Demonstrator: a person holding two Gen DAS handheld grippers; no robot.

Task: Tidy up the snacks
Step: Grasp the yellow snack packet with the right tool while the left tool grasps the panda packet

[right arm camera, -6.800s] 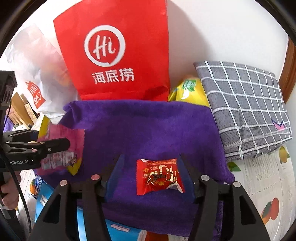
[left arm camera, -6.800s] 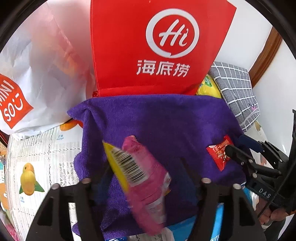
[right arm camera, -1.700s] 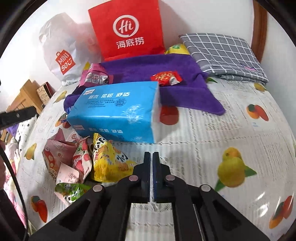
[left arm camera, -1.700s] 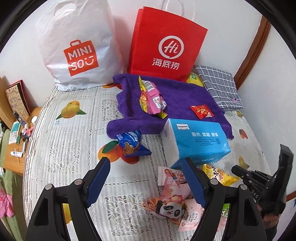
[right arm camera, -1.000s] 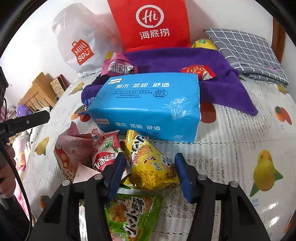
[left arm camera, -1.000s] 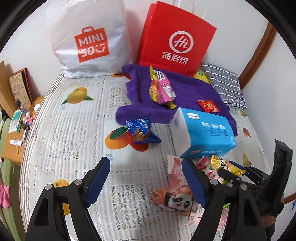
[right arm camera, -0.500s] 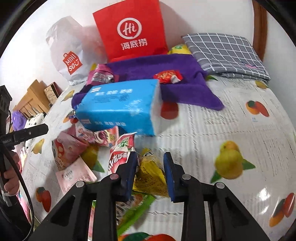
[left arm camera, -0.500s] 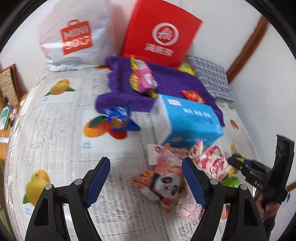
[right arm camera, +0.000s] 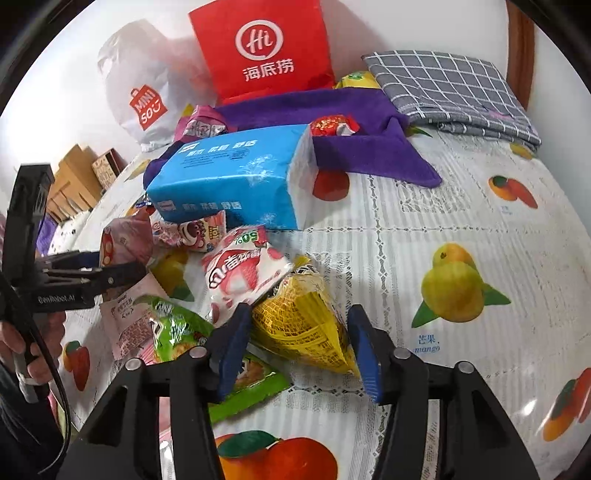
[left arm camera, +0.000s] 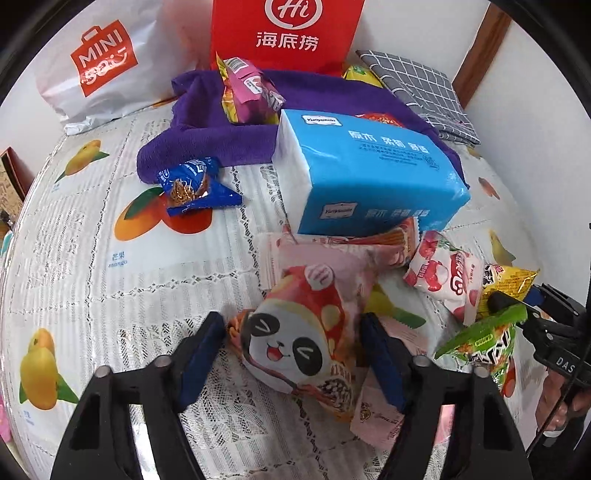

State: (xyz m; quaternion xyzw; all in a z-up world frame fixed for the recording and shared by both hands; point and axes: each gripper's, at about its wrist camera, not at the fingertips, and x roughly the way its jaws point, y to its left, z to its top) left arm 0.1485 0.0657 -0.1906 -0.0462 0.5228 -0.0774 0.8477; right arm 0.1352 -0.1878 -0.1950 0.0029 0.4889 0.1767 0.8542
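My left gripper [left arm camera: 291,347] is open with its fingers on either side of a panda snack bag [left arm camera: 303,332] that lies on the fruit-print cloth. My right gripper [right arm camera: 297,343] is open around a yellow snack bag [right arm camera: 306,321]; the bag lies between the fingers, and I cannot tell if they touch it. A white-and-red strawberry bag [right arm camera: 240,269] and a green bag [right arm camera: 173,332] lie beside it. A pink-yellow bag [left arm camera: 247,92] and a small red packet [right arm camera: 332,125] rest on the purple towel [left arm camera: 314,96].
A blue tissue pack [left arm camera: 369,173] stands mid-table behind the snack pile. A blue cookie packet [left arm camera: 192,184] lies left of it. A red paper bag [left arm camera: 284,33], a white Miniso bag [left arm camera: 99,66] and a grey checked cloth [right arm camera: 450,85] line the back wall.
Both grippers have moved forward and down onto the snack pile. The right gripper's fingers have spread wider around the yellow bag. The left gripper now straddles the panda bag.
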